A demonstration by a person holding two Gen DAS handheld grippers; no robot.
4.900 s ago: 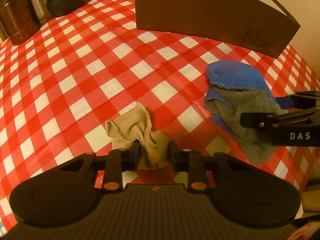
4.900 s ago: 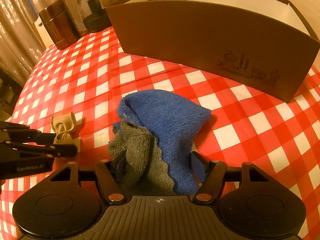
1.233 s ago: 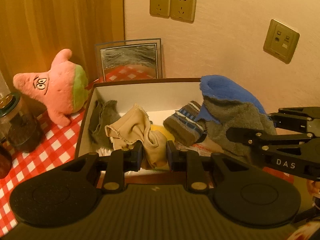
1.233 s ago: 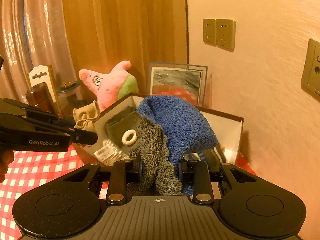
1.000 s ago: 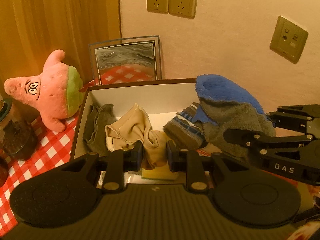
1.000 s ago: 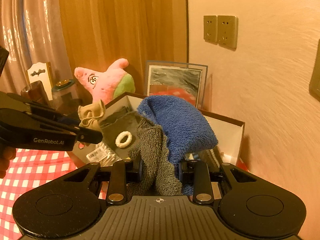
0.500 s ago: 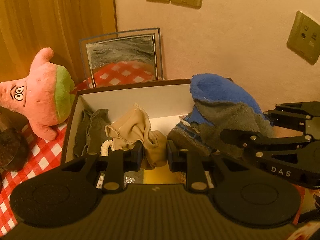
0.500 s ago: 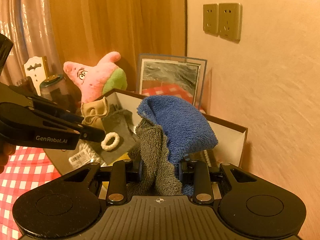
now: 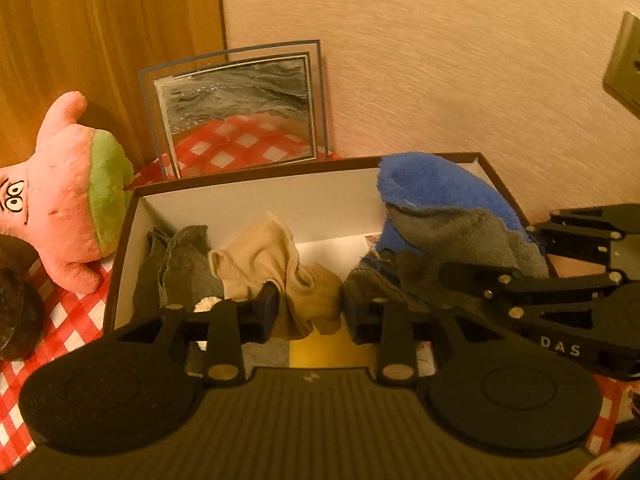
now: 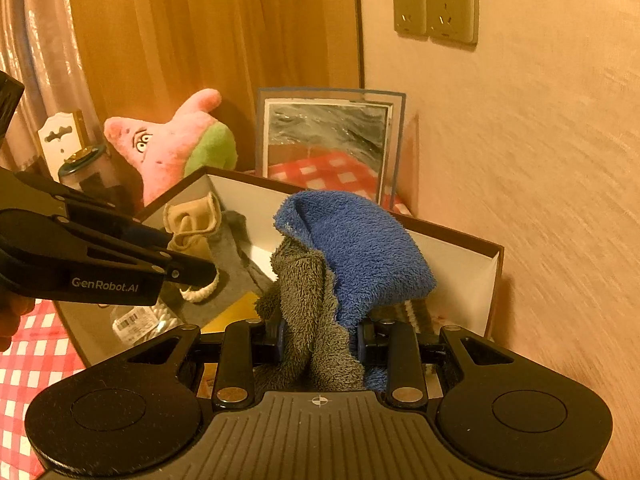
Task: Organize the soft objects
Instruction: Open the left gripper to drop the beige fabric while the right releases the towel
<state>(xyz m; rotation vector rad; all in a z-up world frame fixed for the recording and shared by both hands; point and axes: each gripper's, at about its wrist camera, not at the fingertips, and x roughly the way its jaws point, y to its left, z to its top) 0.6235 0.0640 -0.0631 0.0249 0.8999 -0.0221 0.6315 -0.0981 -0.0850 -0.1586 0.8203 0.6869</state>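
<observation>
An open brown box [image 9: 256, 182] with white inner walls stands against the wall. My left gripper [image 9: 308, 304] hangs over its left half, and its jaws are opening. A crumpled beige cloth [image 9: 264, 256] sits between them, draped on the left pad, while the right pad stands clear of it. My right gripper [image 10: 320, 340] is shut on a blue and grey towel [image 10: 360, 248], which it holds over the box's right half. A grey cloth [image 9: 188, 256], a white ring [image 10: 200, 292] and a striped sock [image 10: 416, 312] lie inside.
A pink star plush [image 9: 68, 200] leans at the box's left. A glass picture frame [image 9: 240, 100] stands behind the box against the wall. A dark jar [image 9: 16, 300] sits at far left on the red checked tablecloth [image 9: 52, 320]. Wall sockets [image 10: 436, 4] are above.
Both grippers have moved forward and down over the box. The left jaws have spread apart around the beige cloth. The right gripper still clamps the towel.
</observation>
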